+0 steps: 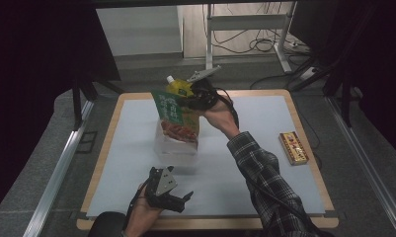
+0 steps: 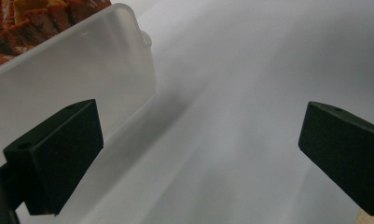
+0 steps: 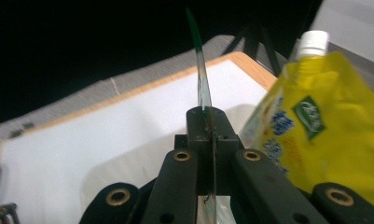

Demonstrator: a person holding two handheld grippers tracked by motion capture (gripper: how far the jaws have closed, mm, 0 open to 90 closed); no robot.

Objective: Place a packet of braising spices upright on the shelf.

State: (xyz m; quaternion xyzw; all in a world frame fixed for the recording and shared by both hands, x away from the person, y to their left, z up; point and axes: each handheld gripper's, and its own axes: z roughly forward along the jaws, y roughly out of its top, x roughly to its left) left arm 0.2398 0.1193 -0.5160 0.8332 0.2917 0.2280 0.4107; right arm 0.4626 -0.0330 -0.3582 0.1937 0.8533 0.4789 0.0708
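My right gripper (image 1: 193, 101) is shut on the top edge of a flat green and red snack packet (image 1: 175, 118), which hangs with its lower end in a clear plastic container (image 1: 176, 150). In the right gripper view the packet (image 3: 201, 79) stands edge-on between the closed jaws of the right gripper (image 3: 208, 123). A yellow spout pouch (image 1: 178, 88) with a white cap sits close behind the packet; the yellow pouch (image 3: 324, 126) is just right of the jaws. My left gripper (image 1: 184, 201) rests open near the front edge. The left gripper (image 2: 201, 154) holds nothing, and the container (image 2: 72, 70) is at its left.
A red and gold box (image 1: 293, 147) lies near the right edge of the white mat (image 1: 264, 118). The wooden table edge (image 1: 205, 223) frames the mat. A metal stand (image 1: 209, 39) and cables are on the floor beyond the table.
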